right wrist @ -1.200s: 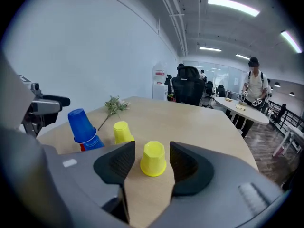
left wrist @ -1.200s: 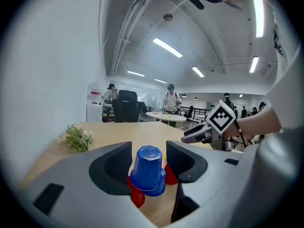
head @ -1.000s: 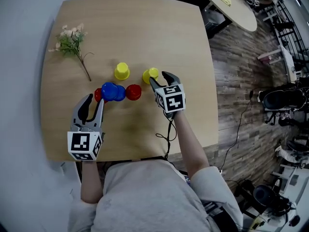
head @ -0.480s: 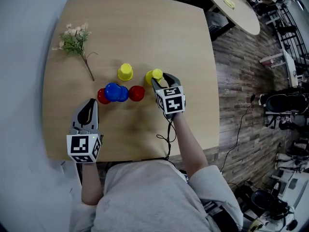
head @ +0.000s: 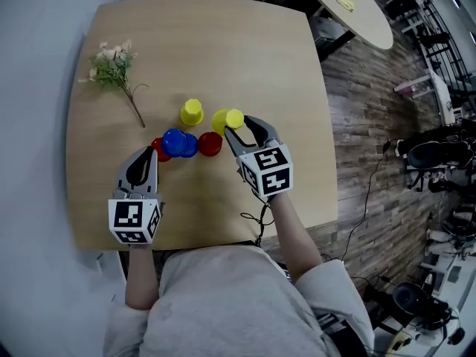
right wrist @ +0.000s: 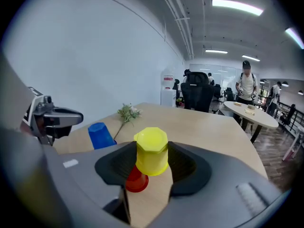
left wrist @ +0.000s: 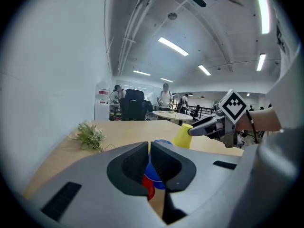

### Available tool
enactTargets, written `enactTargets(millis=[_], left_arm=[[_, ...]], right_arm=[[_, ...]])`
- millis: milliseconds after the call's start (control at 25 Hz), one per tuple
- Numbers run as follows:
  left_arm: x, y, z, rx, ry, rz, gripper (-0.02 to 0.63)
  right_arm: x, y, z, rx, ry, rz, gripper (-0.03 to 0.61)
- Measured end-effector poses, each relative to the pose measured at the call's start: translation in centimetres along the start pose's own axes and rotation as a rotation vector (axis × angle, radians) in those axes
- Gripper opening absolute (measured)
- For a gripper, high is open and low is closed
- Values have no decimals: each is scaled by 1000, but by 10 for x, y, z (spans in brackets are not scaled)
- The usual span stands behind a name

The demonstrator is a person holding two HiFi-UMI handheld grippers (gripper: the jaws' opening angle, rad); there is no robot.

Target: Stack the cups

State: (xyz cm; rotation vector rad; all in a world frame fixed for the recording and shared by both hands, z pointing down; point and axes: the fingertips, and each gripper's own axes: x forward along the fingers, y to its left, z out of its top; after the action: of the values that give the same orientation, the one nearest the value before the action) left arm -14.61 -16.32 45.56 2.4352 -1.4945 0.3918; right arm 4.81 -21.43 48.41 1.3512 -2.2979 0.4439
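Note:
My right gripper (head: 239,127) is shut on a yellow cup (head: 227,120), upside down and tilted, lifted a little off the wooden table (head: 223,43). In the right gripper view that yellow cup (right wrist: 152,151) sits between the pads, with a red cup (right wrist: 135,180) on the table under it. A second yellow cup (head: 192,111) stands to the left. In front of it lie blue cups (head: 178,143) between two red cups (head: 210,143) (head: 158,149). My left gripper (head: 141,168) is shut and empty, just short of them. Blue and red cups (left wrist: 153,175) show through its narrow gap.
A sprig of artificial flowers (head: 111,62) lies at the table's far left. The table's right edge drops to a wood-plank floor (head: 357,125). A round white table (head: 357,6) and office chairs stand beyond, with people far off in the room.
My left gripper's jaws have gone from open to shut and it has edged toward the cups. My right gripper has closed on the yellow cup, tipped it and raised it slightly.

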Motion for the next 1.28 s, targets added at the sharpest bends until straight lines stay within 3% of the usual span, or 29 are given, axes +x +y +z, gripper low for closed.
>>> enactTargets(millis=[360,880,1280], left_arm=[[-7,9,-1,-2,-2,-10,21],[-20,24,-8,-22,-2,15,21],[-19,27,-10,-30,2,34,21]], right_arm=[[3,60,-5,-7,49,121,215],[13,82,-11,-134,108,102,216],[-6,71,7,-12,19,155,241]])
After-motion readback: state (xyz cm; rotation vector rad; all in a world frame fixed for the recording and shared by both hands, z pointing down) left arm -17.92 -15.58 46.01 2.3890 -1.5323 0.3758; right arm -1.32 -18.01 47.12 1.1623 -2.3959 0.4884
